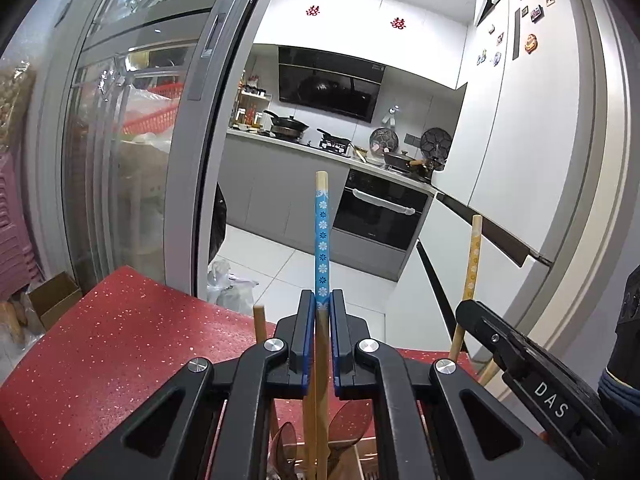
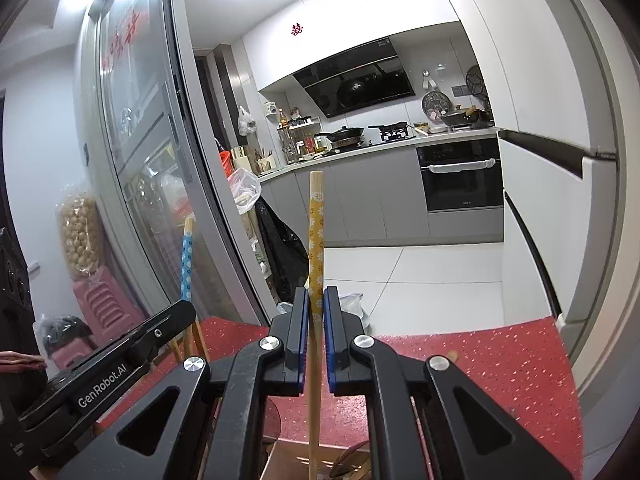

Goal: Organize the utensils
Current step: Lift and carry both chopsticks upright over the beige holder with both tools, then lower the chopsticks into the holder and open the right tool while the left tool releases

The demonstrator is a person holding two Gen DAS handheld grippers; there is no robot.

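Kitchen behind, red table [image 1: 120, 340] below. Left gripper [image 1: 322, 300] pinches the blue chopstick [image 1: 321, 240], right gripper [image 2: 316, 300] the yellow chopstick [image 2: 316, 240], both upright above the table. Light, stiff, slick: mid-shaft grips likely suit.

two upright chopsticks [image 1: 322, 240] [image 2: 316, 240] side by side above a utensil box [image 2: 288, 460] on the table [image 1: 120, 340]

The left hand-held gripper [image 1: 322, 312] points forward and slightly downward, its two blue-padded jaws closed tight with only a narrow slit between them. The right hand-held gripper [image 2: 316, 308] sits just beside it, angled the same way, jaws likewise pinched together. Each appears at the edge of the other's wrist view, black arms side by side.
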